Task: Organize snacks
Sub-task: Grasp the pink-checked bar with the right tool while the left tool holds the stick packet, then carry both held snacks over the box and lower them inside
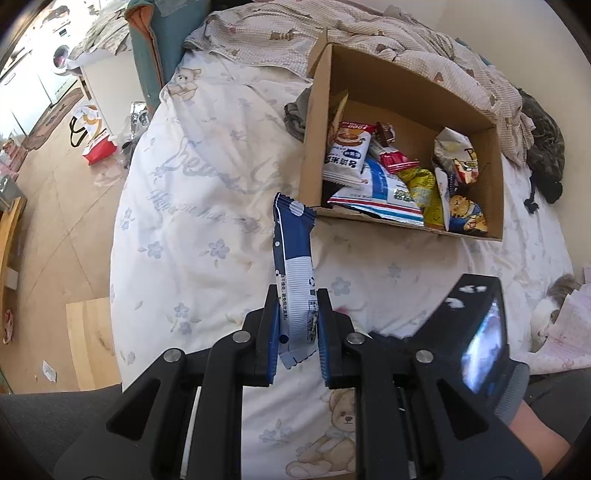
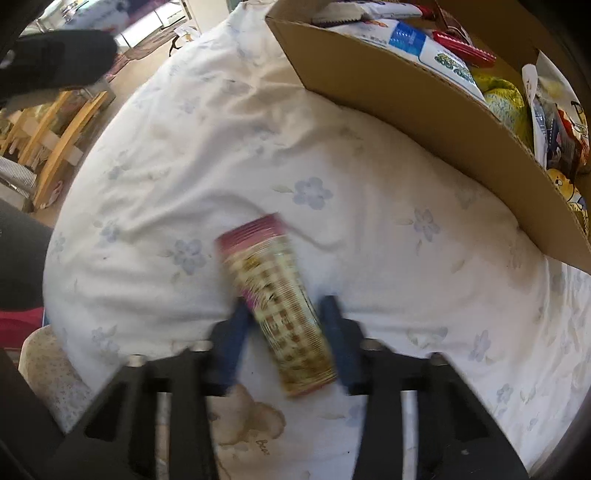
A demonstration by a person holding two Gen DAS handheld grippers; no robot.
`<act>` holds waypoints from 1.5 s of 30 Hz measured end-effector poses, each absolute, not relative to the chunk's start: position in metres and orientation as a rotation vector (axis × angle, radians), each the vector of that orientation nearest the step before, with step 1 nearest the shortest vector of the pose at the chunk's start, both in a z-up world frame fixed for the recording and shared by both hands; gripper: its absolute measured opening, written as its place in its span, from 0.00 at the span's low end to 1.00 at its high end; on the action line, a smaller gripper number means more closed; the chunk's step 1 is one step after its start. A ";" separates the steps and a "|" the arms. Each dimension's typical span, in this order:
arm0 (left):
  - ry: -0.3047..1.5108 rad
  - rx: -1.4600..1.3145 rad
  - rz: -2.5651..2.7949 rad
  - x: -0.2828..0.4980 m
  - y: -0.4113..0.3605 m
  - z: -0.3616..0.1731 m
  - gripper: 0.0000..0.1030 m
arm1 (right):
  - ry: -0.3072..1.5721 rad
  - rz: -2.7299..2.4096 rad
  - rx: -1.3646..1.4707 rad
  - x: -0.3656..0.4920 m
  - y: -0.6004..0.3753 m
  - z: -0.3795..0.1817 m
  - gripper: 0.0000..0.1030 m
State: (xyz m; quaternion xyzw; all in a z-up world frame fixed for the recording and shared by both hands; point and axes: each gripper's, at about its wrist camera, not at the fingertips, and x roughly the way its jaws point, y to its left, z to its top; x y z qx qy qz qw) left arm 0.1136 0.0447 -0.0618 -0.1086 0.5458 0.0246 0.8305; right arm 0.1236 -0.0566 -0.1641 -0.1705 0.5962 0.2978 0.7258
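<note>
My left gripper [image 1: 297, 299] is shut on a blue and white snack packet [image 1: 293, 266] and holds it upright above the bed, short of the cardboard box [image 1: 314, 147]. The box sits on the white floral duvet [image 1: 192, 206] and holds several snack packets [image 1: 388, 173]. My right gripper [image 2: 284, 306] is shut on a checked snack tube with a red cap [image 2: 275, 299], held over the duvet [image 2: 221, 155] left of the box [image 2: 424, 107]. The right wrist view is blurred by motion. The right gripper's body [image 1: 476, 325] shows in the left wrist view.
A crumpled patterned blanket [image 1: 369, 33] lies behind the box. A cat [image 1: 550, 310] lies at the bed's right edge. The wooden floor [image 1: 55, 206] left of the bed has bags and clutter. A wooden frame [image 2: 62, 136] stands left of the bed.
</note>
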 end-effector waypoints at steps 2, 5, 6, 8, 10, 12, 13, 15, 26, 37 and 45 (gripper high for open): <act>1.159 -0.226 0.060 0.114 0.046 -0.063 0.14 | 1.330 0.666 -0.344 0.123 -0.057 -0.161 0.27; 1.161 -0.223 0.068 0.114 0.046 -0.064 0.14 | 1.342 0.656 -0.272 0.128 -0.072 -0.155 0.26; 1.161 -0.224 0.069 0.114 0.047 -0.065 0.14 | 1.337 0.653 -0.245 0.129 -0.076 -0.151 0.27; 1.158 -0.230 0.071 0.114 0.047 -0.065 0.14 | 1.326 0.640 -0.212 0.132 -0.085 -0.144 0.27; 1.155 -0.227 0.069 0.113 0.047 -0.065 0.14 | 1.314 0.629 -0.174 0.133 -0.101 -0.135 0.27; 1.151 -0.218 0.069 0.113 0.045 -0.065 0.14 | 1.299 0.618 -0.145 0.134 -0.109 -0.125 0.27; 1.147 -0.215 0.070 0.113 0.045 -0.065 0.14 | 1.289 0.613 -0.134 0.135 -0.110 -0.118 0.27; 1.126 -0.171 0.097 0.112 0.043 -0.063 0.14 | 1.270 0.606 -0.114 0.138 -0.115 -0.108 0.27; 1.075 -0.151 0.110 0.109 0.045 -0.057 0.14 | 1.212 0.585 -0.043 0.124 -0.135 -0.081 0.27; 1.055 -0.133 0.112 0.108 0.042 -0.057 0.14 | 1.123 0.577 0.092 0.125 -0.154 -0.049 0.27; 1.014 -0.136 0.101 0.108 0.039 -0.050 0.14 | 1.018 0.493 0.202 0.135 -0.187 -0.017 0.27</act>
